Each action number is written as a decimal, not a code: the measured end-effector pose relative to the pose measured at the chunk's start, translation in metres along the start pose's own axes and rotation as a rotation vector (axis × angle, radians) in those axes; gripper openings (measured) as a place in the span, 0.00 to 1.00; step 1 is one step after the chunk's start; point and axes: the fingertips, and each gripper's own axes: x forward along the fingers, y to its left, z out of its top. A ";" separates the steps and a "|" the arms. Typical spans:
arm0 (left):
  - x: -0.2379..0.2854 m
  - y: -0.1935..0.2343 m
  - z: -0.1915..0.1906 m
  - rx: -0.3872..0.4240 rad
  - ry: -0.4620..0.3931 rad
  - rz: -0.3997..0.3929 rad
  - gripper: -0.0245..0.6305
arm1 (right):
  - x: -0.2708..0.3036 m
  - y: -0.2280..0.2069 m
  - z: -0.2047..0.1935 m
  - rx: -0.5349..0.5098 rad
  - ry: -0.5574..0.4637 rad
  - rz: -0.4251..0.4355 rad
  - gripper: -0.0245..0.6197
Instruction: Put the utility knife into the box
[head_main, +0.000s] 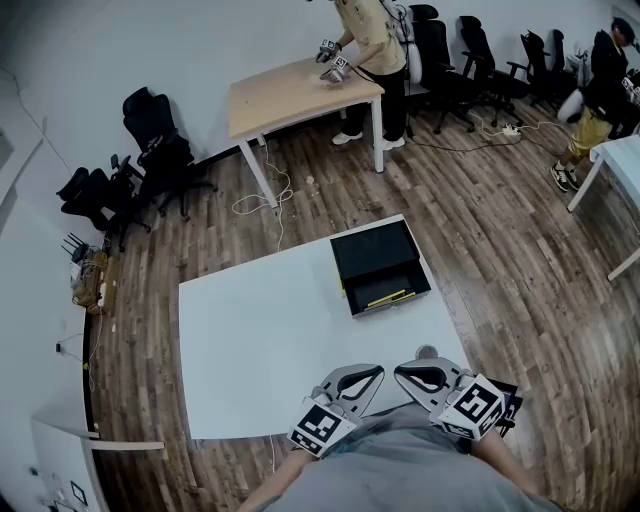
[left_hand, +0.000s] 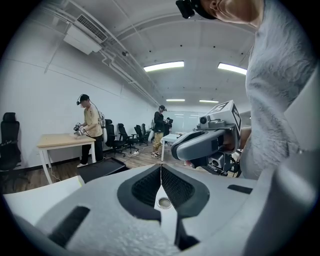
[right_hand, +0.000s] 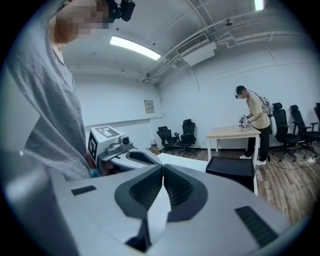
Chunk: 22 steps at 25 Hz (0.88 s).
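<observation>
A black box (head_main: 380, 265) stands open on the far right part of the white table (head_main: 260, 340). In its front compartment lies a thin yellow utility knife (head_main: 387, 297). Both grippers hover at the table's near edge, close to the person's body and well short of the box. My left gripper (head_main: 377, 373) (left_hand: 161, 169) is shut with nothing in it. Beside it my right gripper (head_main: 401, 369) (right_hand: 163, 169) is shut and empty too, its tip pointing toward the left one. The box shows low in the left gripper view (left_hand: 100, 169) and at the right in the right gripper view (right_hand: 235, 170).
A small grey round object (head_main: 427, 352) lies on the table near the right gripper. Beyond the table are a wooden desk (head_main: 295, 92) with a person (head_main: 372, 40) working at it, office chairs (head_main: 150, 150), floor cables (head_main: 265, 200) and another white table (head_main: 620, 165).
</observation>
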 end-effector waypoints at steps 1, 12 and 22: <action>0.000 0.000 0.000 0.000 -0.001 0.000 0.07 | 0.000 0.001 -0.001 -0.008 0.007 -0.001 0.09; -0.004 0.000 0.002 -0.003 -0.007 0.017 0.07 | -0.003 0.001 0.001 -0.001 0.003 -0.014 0.09; -0.005 0.000 0.002 -0.004 -0.002 0.021 0.07 | -0.002 0.003 0.000 0.011 -0.003 -0.005 0.09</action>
